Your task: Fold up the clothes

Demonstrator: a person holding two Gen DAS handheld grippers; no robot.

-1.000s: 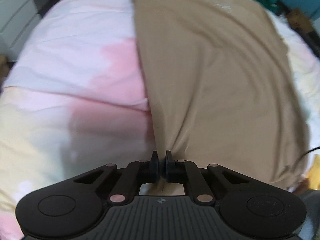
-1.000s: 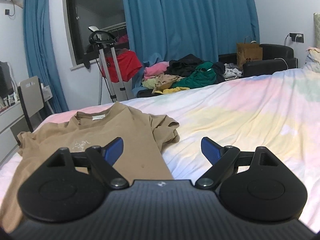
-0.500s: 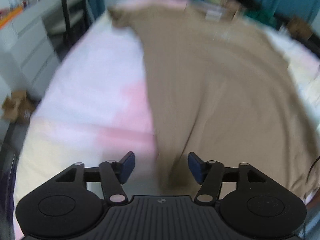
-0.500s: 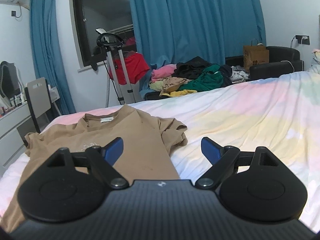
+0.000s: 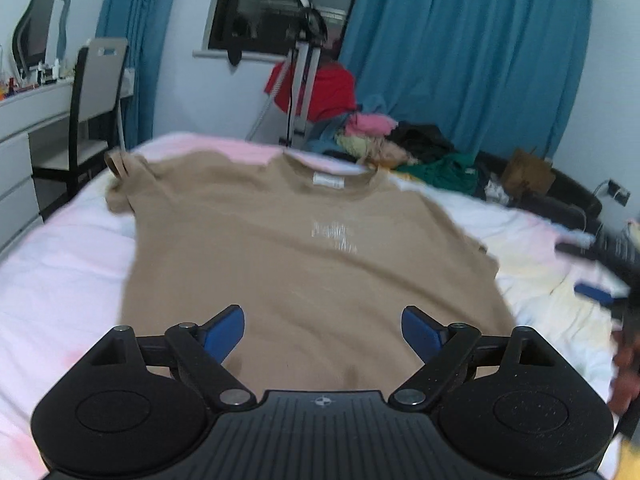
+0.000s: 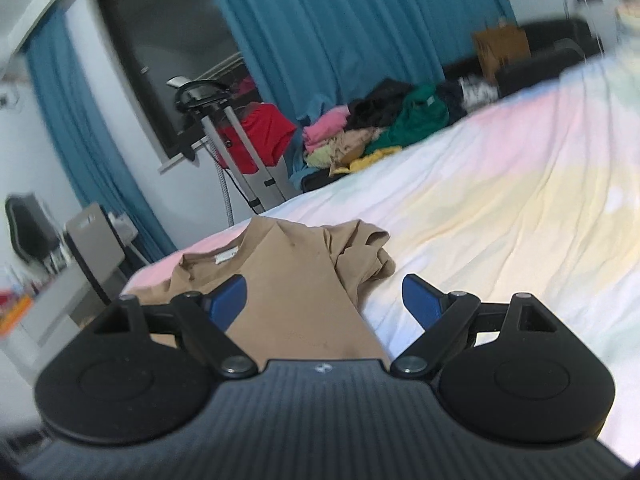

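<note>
Tan T-shirt (image 5: 312, 264) flat on bed (image 5: 60, 280), right sleeve bunched | left tongs (image 5: 322, 330) just opened, empty; right tongs (image 6: 324, 300) open, empty | I advise: smooth sleeve, pinch both shoulders evenly

A bed (image 5: 60, 280) carries everything here. Its sheet (image 6: 520, 200) is white with soft patches of pink and pale yellow, and it lies creased in shallow folds on the right side. A tan T-shirt (image 5: 304, 264) lies spread flat on the sheet, front up, collar toward the far edge and a white label showing inside the neck. One sleeve (image 5: 120, 176) is bunched near the far left corner of the bed; the other sleeve (image 6: 360, 256) lies crumpled beside the body of the T-shirt.
</note>
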